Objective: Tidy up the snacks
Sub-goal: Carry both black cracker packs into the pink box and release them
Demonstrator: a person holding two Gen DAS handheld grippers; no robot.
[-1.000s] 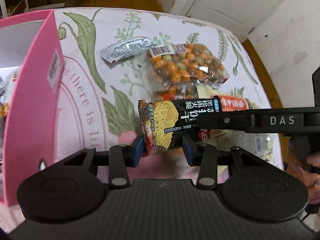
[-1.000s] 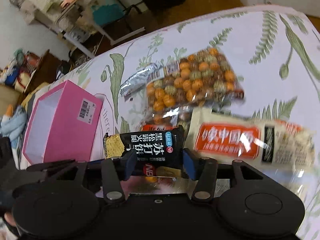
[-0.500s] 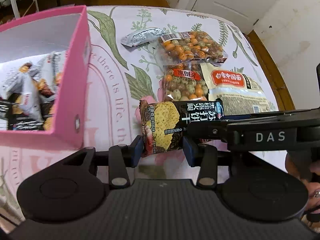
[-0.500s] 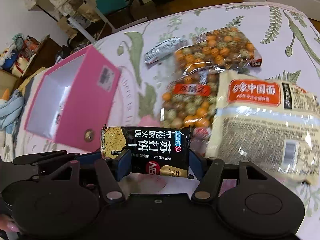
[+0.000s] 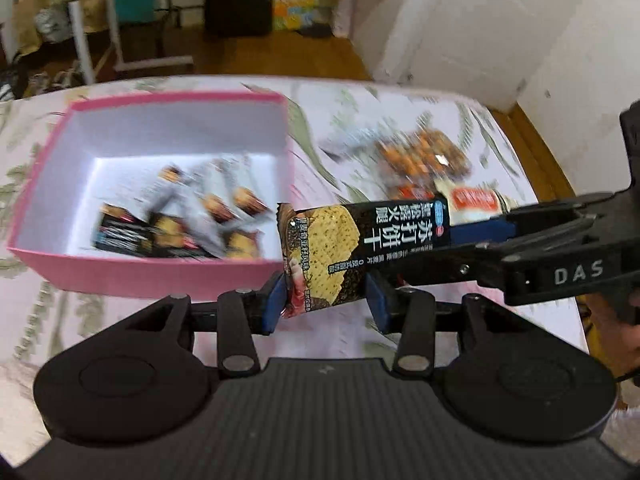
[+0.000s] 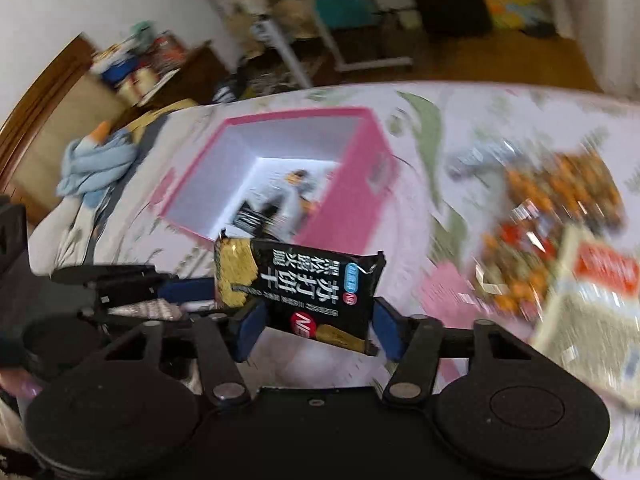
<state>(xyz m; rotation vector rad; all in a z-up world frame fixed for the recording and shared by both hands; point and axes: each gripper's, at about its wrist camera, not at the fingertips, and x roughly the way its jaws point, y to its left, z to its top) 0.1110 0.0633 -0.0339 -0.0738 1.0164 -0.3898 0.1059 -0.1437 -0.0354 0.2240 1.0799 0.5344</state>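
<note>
The black foil cracker packet hangs in the air just beside the open pink cardboard box, above the leaf-print table. The left claw pinches its cracker-picture end. The right claw is closing around the other end, apparently touching. Blurred snack bags lie beyond.

Glossy foil cracker packet, matt pink cardboard box, printed cloth tablecloth
</note>
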